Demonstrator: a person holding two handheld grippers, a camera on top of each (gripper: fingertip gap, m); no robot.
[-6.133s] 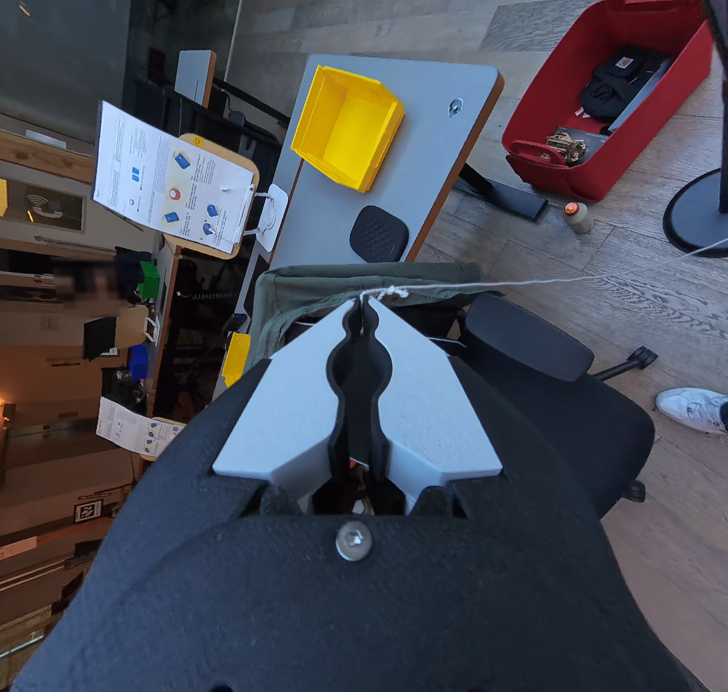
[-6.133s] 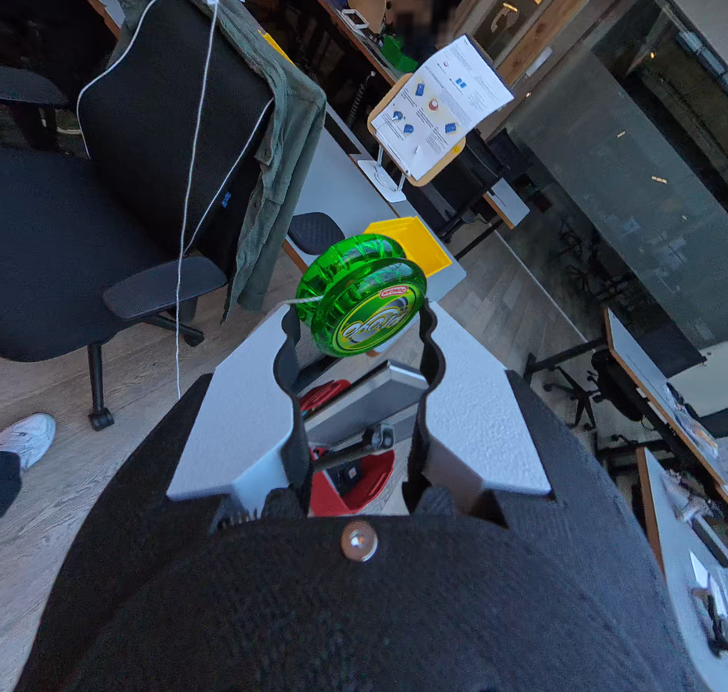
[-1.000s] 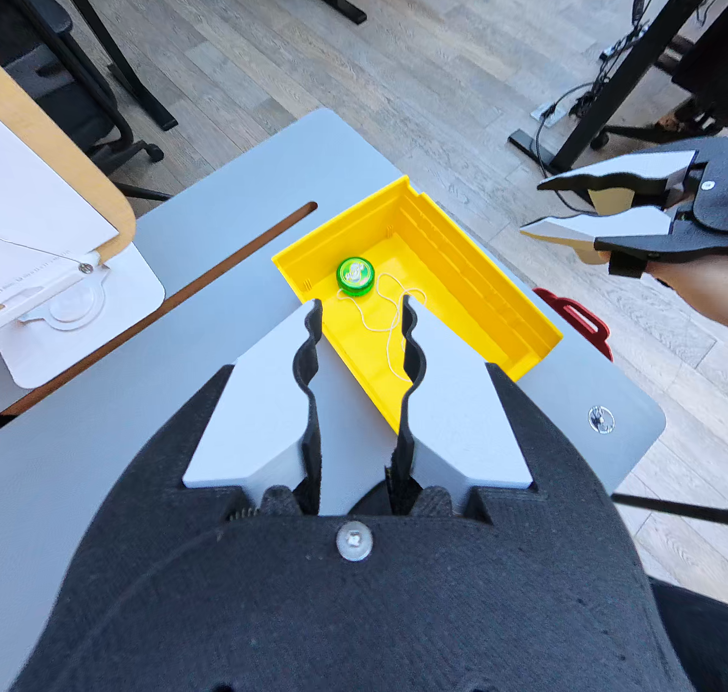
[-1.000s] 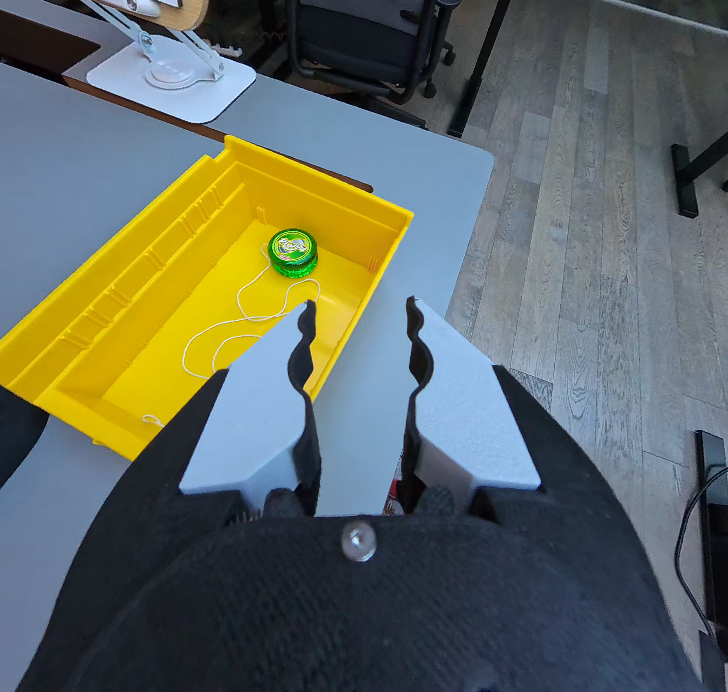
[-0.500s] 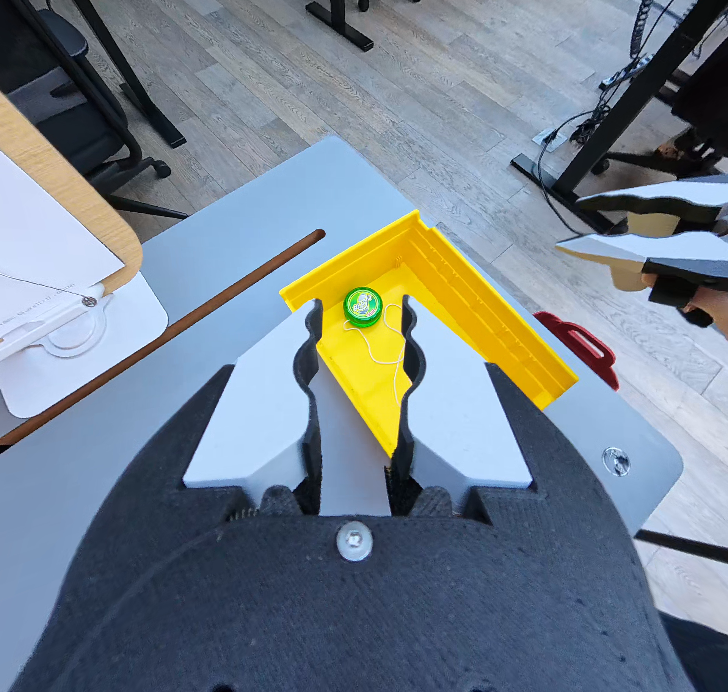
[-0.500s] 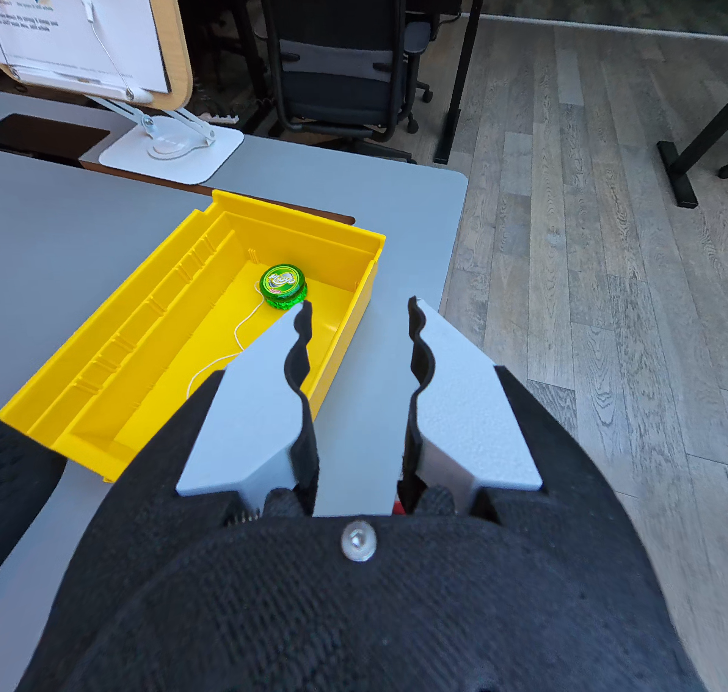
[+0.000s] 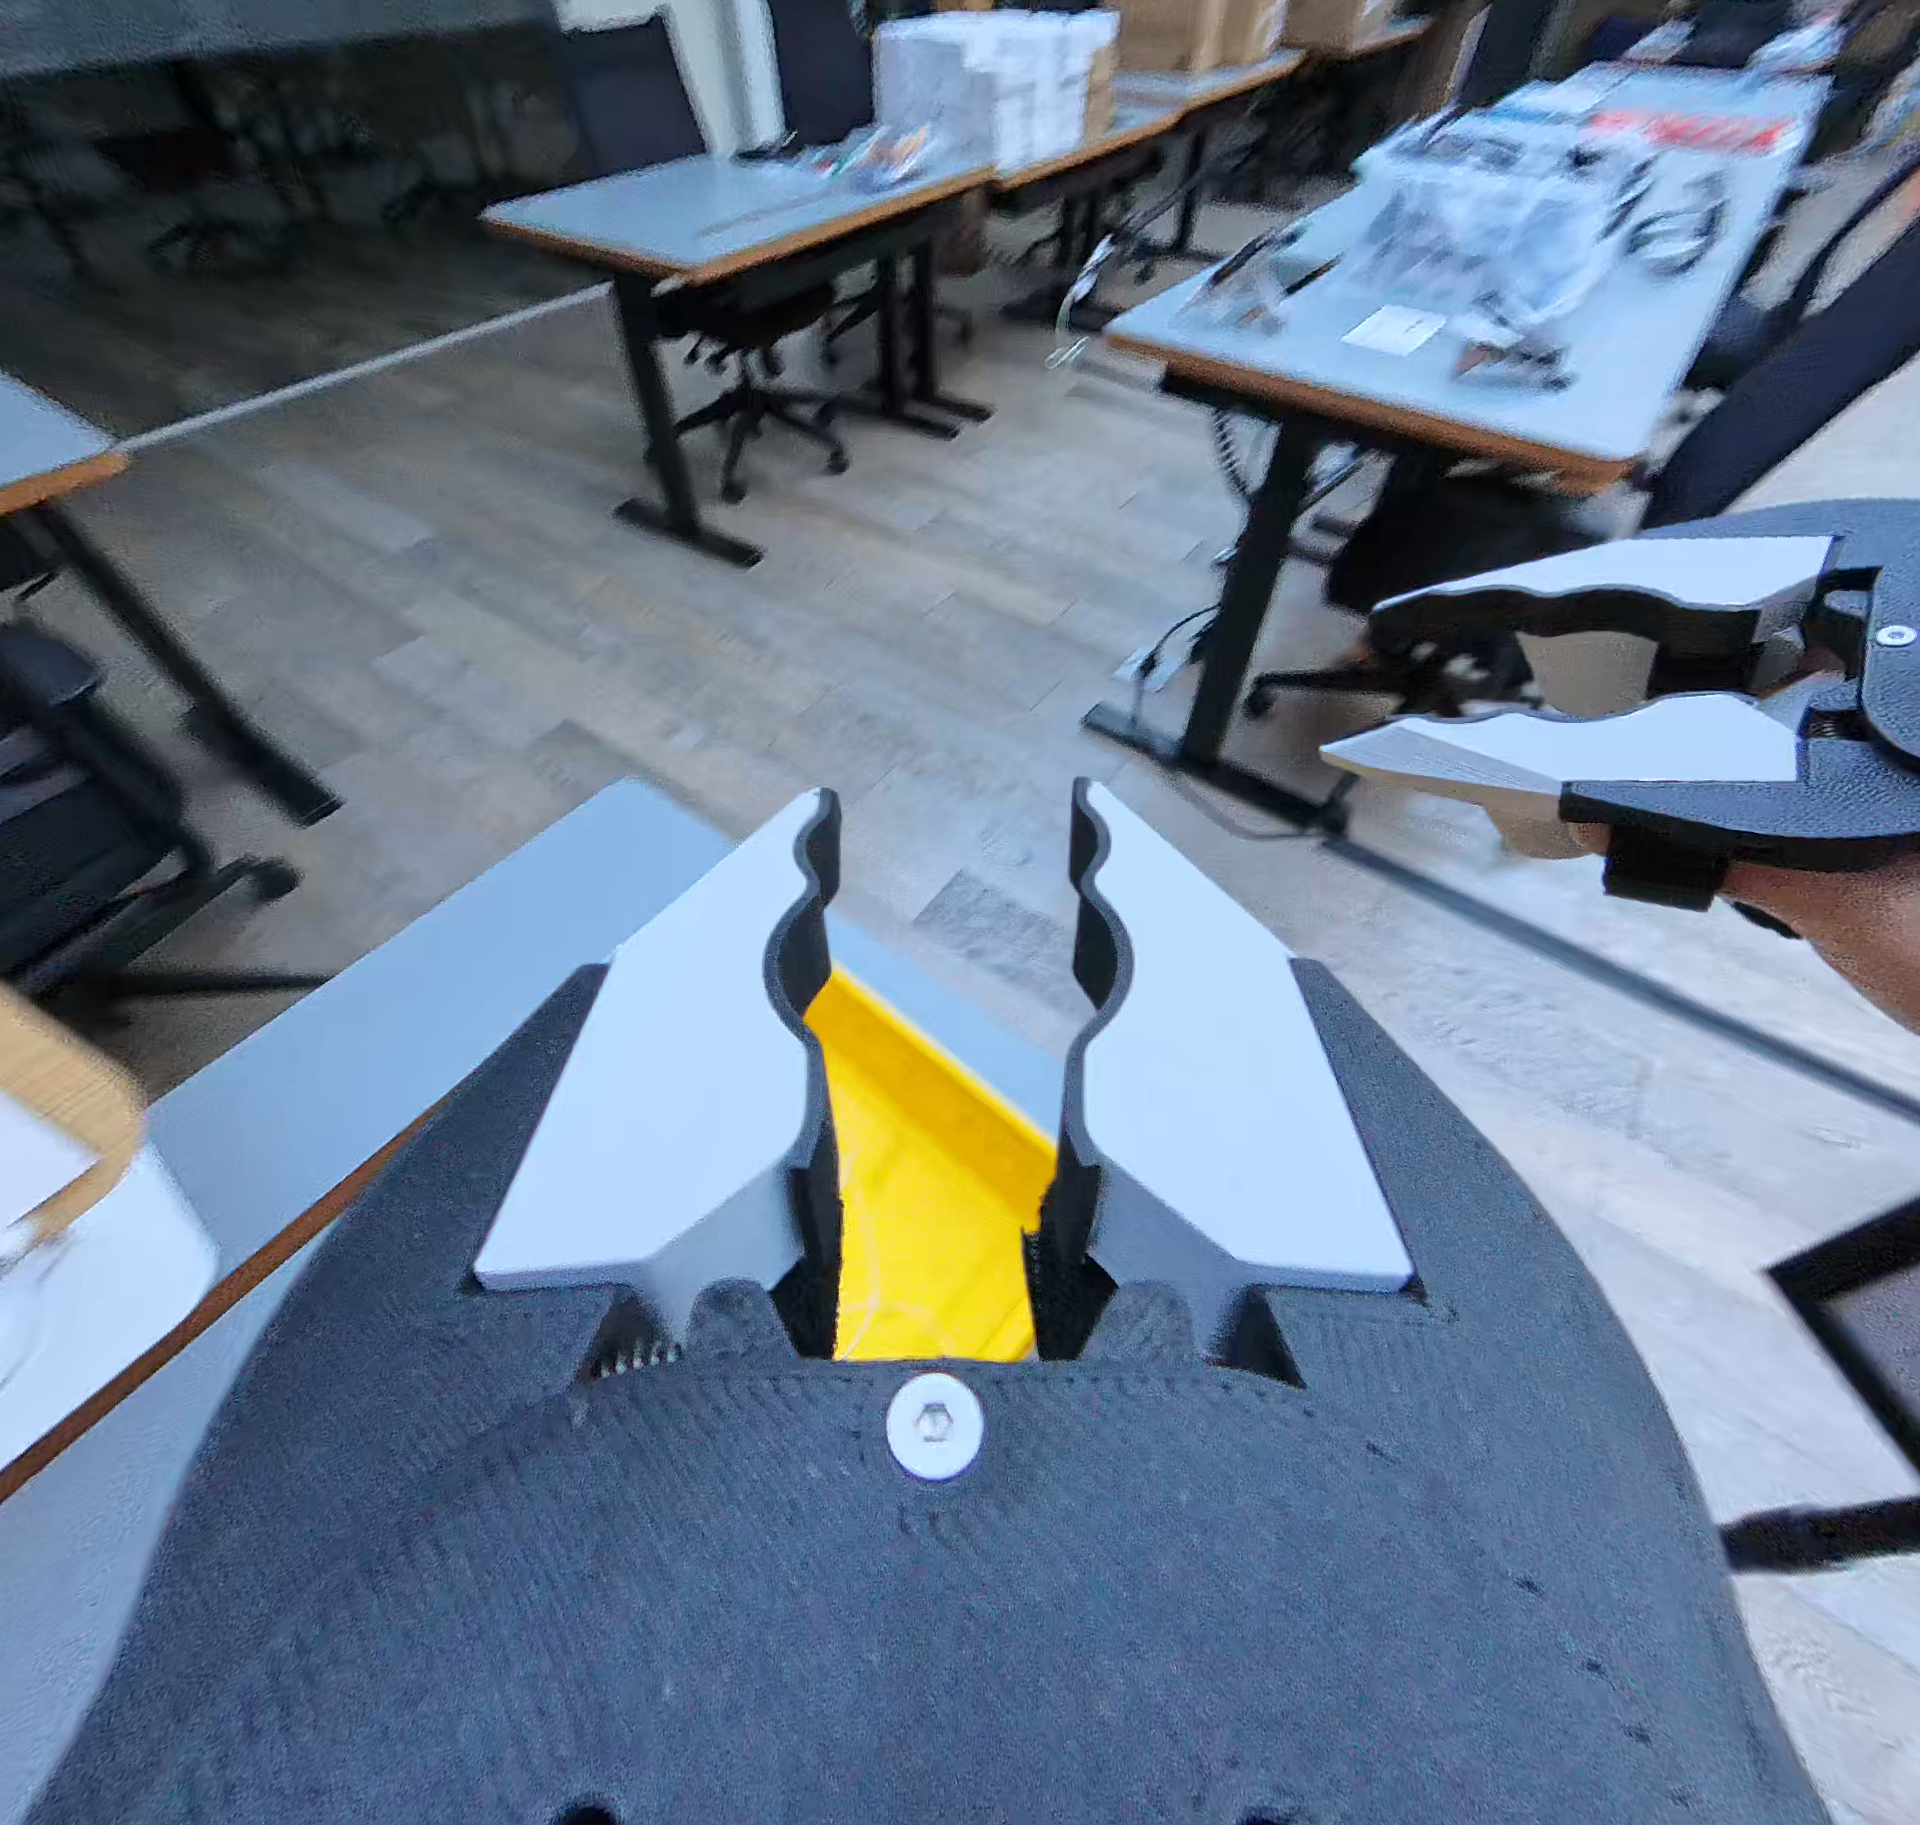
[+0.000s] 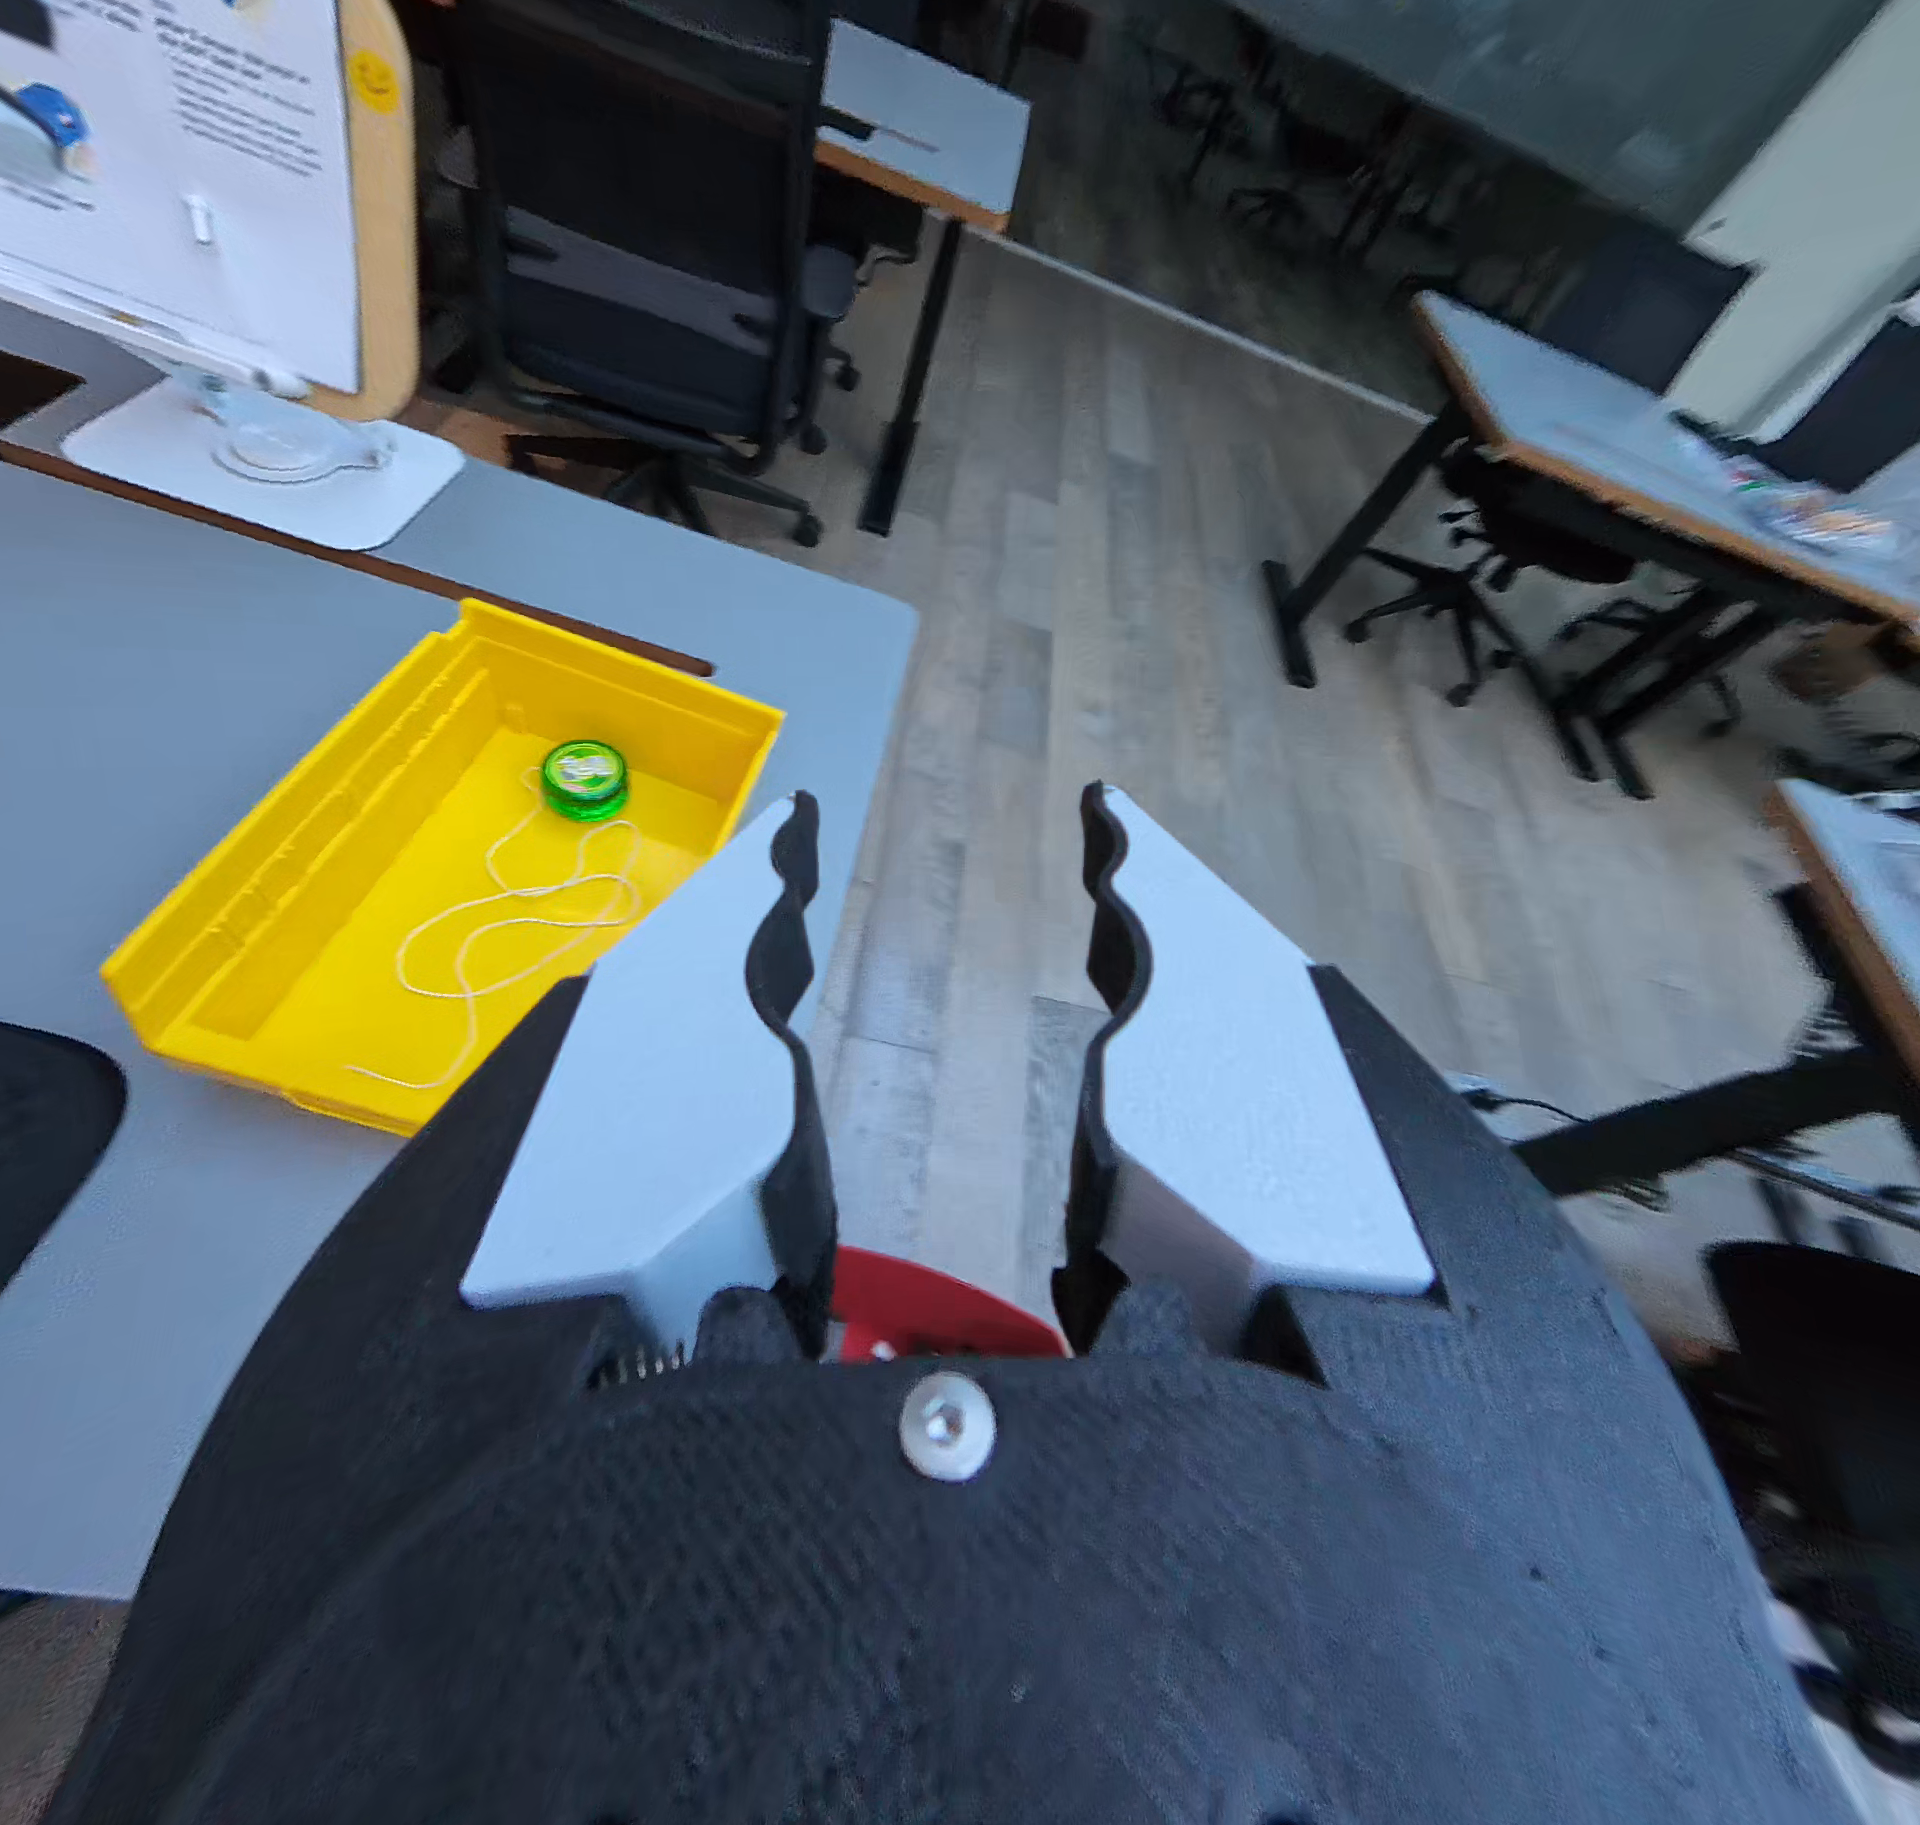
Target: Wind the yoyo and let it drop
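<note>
Yoyo [image 8: 585, 781] lies in yellow bin [image 8: 260, 944], left of right tool [image 8: 940, 804].

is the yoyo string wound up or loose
Loose: the thin white string lies in slack loops on the yellow plastic bin floor beside the round green yoyo.

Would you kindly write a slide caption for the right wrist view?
Open right gripper beyond the grey table's edge; green yoyo and loose white string lie in the yellow plastic bin.
</note>
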